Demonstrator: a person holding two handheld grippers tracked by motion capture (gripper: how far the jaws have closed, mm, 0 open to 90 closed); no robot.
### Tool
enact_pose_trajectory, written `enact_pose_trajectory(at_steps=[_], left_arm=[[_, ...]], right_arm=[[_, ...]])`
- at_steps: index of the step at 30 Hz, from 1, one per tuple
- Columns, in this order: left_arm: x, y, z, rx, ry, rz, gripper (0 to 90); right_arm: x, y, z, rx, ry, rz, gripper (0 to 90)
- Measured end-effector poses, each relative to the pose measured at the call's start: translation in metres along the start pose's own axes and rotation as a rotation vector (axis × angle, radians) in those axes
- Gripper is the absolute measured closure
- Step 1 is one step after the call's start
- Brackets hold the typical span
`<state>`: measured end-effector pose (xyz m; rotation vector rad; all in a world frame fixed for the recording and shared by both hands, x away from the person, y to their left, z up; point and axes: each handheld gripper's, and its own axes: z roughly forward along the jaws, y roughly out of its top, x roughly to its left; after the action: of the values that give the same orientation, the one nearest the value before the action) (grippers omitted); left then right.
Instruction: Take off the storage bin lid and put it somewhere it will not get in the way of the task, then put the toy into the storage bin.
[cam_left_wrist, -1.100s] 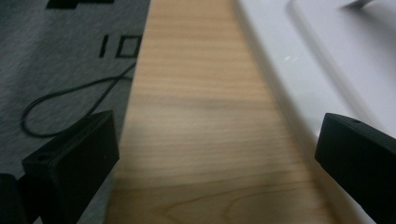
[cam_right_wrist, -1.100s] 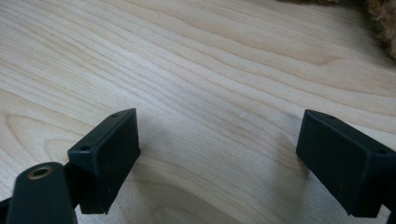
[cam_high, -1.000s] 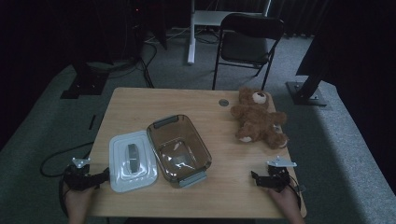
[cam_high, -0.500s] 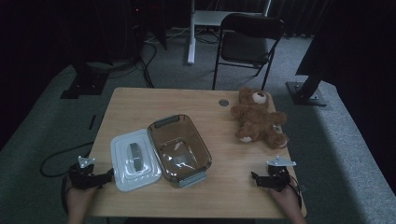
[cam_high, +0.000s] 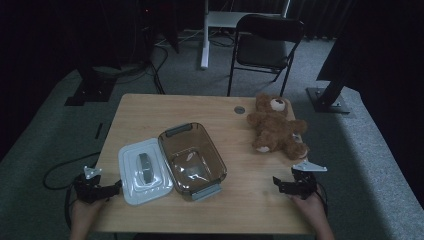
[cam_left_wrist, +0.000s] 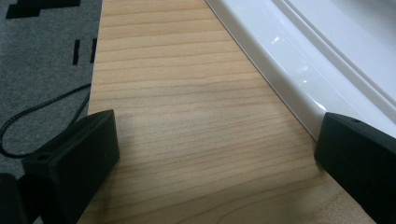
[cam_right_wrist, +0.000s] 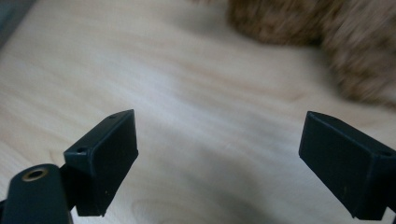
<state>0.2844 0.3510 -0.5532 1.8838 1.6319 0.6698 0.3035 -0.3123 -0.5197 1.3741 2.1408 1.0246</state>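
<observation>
Table (cam_high: 150, 115) of light wood is seen from above, set on grey carpet, with a black chair (cam_high: 265, 47) behind its far edge. Bear (cam_high: 276, 127), brown and plush, is laid on its back at the far right of the table, head toward the far edge; a small round grommet (cam_high: 239, 109) is seen just beside its head. Tub (cam_high: 192, 160), clear brownish plastic with grey end handles, is placed near the middle of the table, open side up, nothing inside that can be made out. Lid (cam_high: 144, 171), white with a grey centre handle, is laid flat on the table touching the tub's left side, at the near left.

Left gripper (cam_high: 116, 187) is held low at the near left corner, jaws pointed at the lid's near left edge. In the left gripper view its jaws are spread wide and empty; the right jaw is seen right at the lid (cam_left_wrist: 299, 60) rim, touching or nearly so, bare wood between the jaws. Right gripper (cam_high: 276, 183) is held at the near right edge, well apart from the tub, near the bear's feet. In the right gripper view its jaws are spread wide with nothing held; the blurred bear (cam_right_wrist: 322, 32) is seen ahead.
</observation>
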Motion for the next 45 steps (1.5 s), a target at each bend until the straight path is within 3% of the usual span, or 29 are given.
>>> enact_pose_trajectory(at_steps=[8, 18, 29, 34, 45], left_arm=[[0.0, 0.0, 0.0, -0.001, 0.001, -0.001, 0.6], [0.0, 0.0, 0.0, -0.001, 0.001, -0.001, 0.6], [0.0, 0.001, 0.0, -0.001, 0.001, -0.001, 0.6], [0.0, 0.001, 0.0, 0.003, 0.003, -0.003, 0.6], [0.0, 0.001, 0.0, 0.007, -0.006, 0.003, 0.6]], right_arm=[[-0.017, 0.04, -0.017, -0.076, -0.051, 0.055, 11.0], [-0.041, 0.084, -0.015, -0.129, -0.076, 0.107, 11.0], [-0.06, 0.115, 0.009, -0.102, -0.122, 0.131, 12.7], [-0.065, 0.126, 0.025, -0.095, -0.088, 0.18, 12.7], [-0.073, 0.151, 0.061, -0.051, -0.128, 0.271, 11.1]])
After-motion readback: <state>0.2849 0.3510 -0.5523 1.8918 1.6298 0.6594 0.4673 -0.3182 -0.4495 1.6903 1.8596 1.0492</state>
